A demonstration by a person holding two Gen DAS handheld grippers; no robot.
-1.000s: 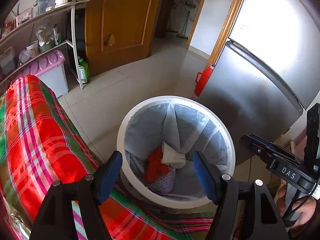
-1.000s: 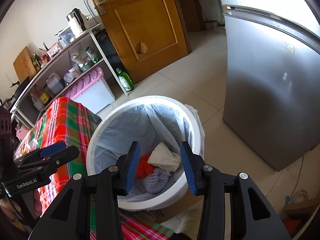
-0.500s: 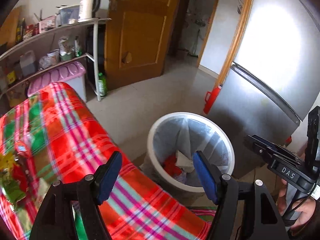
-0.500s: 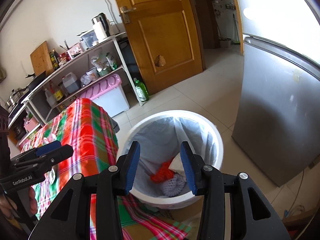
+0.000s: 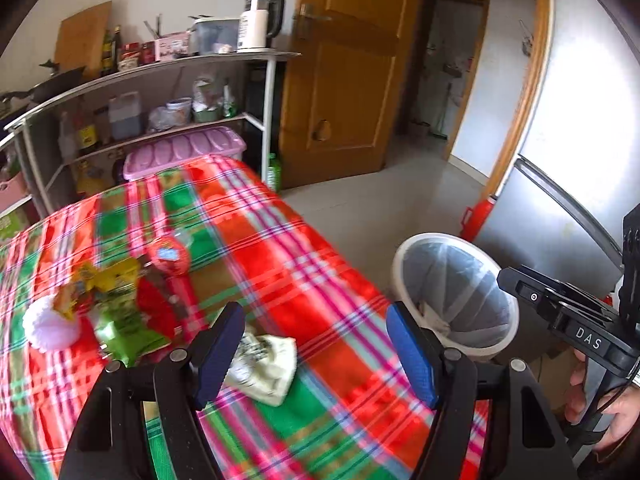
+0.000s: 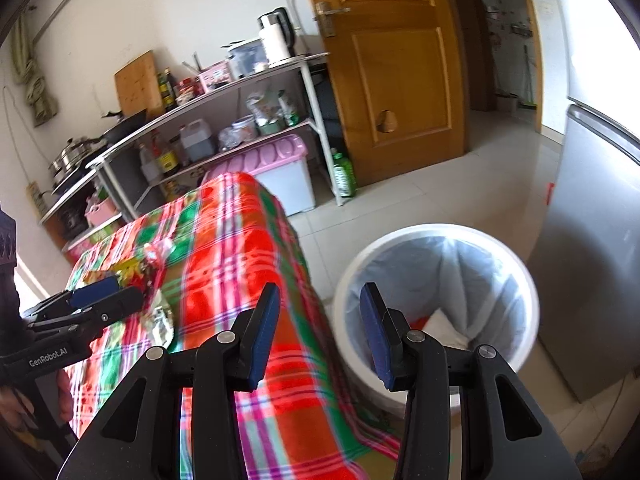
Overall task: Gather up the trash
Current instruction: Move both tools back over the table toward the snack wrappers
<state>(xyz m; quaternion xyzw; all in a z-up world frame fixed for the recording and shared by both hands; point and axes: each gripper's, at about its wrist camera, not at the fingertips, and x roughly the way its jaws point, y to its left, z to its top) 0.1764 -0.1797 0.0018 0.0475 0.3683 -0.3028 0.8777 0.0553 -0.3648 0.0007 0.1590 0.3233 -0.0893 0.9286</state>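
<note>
Several pieces of trash lie on the plaid-covered table (image 5: pixel 320 280): a crumpled white wrapper (image 5: pixel 268 364), a green packet (image 5: pixel 124 328), yellow wrappers (image 5: pixel 100 280), a round red piece (image 5: pixel 170 258) and a white knitted ball (image 5: pixel 48 328). My left gripper (image 5: pixel 316 354) hangs open above the cloth, just right of the white wrapper, with nothing in it. The right gripper (image 6: pixel 320 332) is open and empty over the table's edge, beside the white bin (image 6: pixel 436 240). Red and white trash (image 6: pixel 436 326) lies in the bin's grey liner. In the right wrist view the left gripper (image 6: pixel 92 304) shows near the wrappers (image 6: pixel 140 268).
A silver fridge (image 5: pixel 560 184) stands right behind the bin (image 5: pixel 400 264). A shelf unit (image 6: pixel 224 120) with bottles and a kettle lines the far wall, with a pink-lidded box (image 6: pixel 276 160) and a green bottle (image 6: pixel 344 172) below. A wooden door (image 6: pixel 400 72) stands beyond.
Both grippers have swung away from over the bin towards the table. The bin has slid to the right in both views and the table's trash has come into sight. The jaws kept their width.
</note>
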